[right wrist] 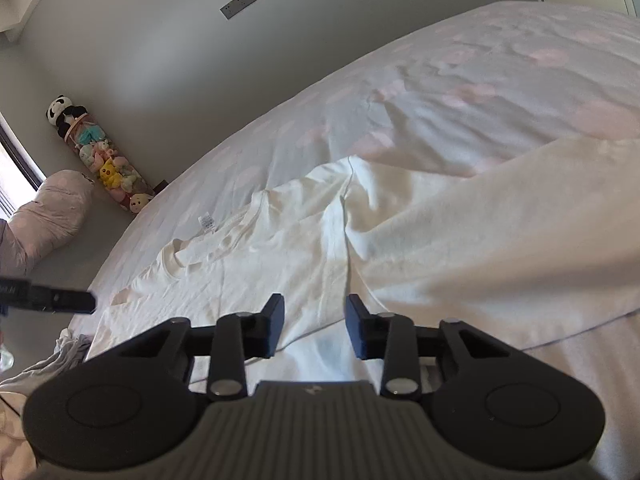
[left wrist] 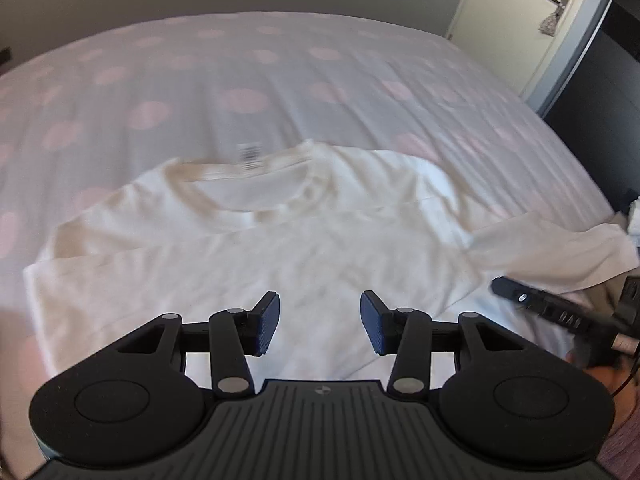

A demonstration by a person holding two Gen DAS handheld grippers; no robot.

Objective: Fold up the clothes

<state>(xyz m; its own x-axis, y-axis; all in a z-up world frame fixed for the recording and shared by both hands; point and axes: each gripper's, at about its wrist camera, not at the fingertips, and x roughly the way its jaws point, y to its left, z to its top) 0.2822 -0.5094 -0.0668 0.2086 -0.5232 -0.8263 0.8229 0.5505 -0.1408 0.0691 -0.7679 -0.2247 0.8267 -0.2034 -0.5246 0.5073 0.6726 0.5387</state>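
A shirt (left wrist: 280, 248) lay flat on the bed (left wrist: 240, 72), collar (left wrist: 248, 188) toward the far edge and its label (left wrist: 251, 155) turned out beyond the collar. One sleeve (left wrist: 552, 248) reached toward the bed's right edge. A door (left wrist: 532, 28) stood past the far right corner. In the right wrist view, a column of soft toys (right wrist: 100, 160) leaned against the wall beyond the bed, with a pillow (right wrist: 48, 220) on the floor beside it.

The left gripper (left wrist: 319, 322), a black two-finger tool, carries dark blue ribbed pads (left wrist: 267, 325), silver pivot screws and round black discs at 4 and 8 o'clock, beside a grey ridged plate bearing a small round mark. The matching black right gripper (right wrist: 315, 326) shows blue pads (right wrist: 357, 334) and a faint, possibly printed, emblem on its plate.
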